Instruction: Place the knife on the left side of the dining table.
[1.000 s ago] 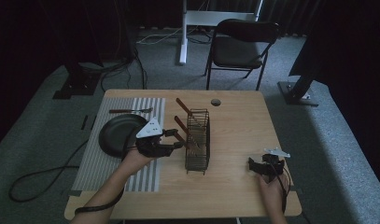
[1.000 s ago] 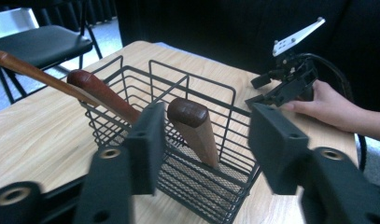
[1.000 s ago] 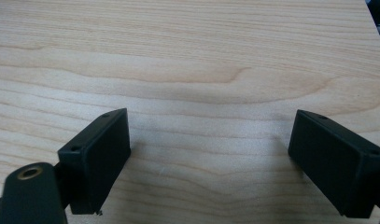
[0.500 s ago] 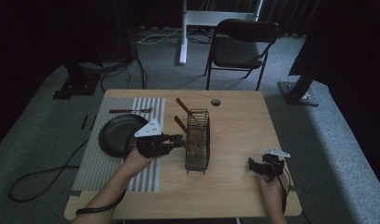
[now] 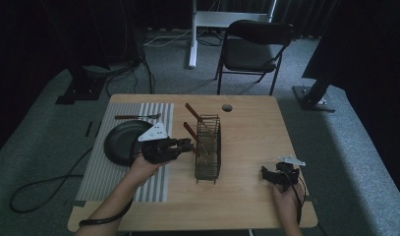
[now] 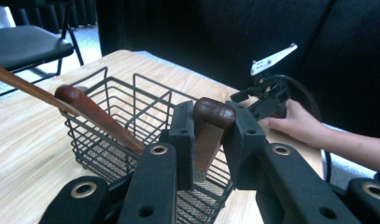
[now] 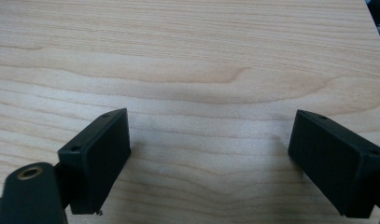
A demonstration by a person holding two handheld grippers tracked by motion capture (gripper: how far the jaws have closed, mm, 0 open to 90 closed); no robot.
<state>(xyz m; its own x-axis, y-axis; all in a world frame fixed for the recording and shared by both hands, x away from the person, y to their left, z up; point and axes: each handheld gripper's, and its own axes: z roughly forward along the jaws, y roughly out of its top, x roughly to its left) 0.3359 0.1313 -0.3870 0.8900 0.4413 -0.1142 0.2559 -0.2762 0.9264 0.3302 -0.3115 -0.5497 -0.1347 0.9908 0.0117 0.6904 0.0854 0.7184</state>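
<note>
Left gripper (image 6: pixel 208 140) clamps brown wooden utensil handle (image 6: pixel 211 122) at black wire basket (image 5: pixel 208 147), mid-table; second wooden handle (image 6: pixel 92 114) already in. Fork (image 5: pixel 136 117) remains near far-left corner. Right gripper (image 7: pixel 208 158) wide, empty.

Pale, smooth, matt wood grain across the table (image 7: pixel 187 56). Thin black wire for the basket (image 6: pixel 131 121). Glossy dark-brown wooden handle (image 6: pixel 214 112) between matt black plastic jaws. Striped cloth mat (image 5: pixel 101 167).

Wire basket (image 5: pixel 208 147) blocks mid-table (handles jutting) — bare table (image 5: pixel 251 128) right.
</note>
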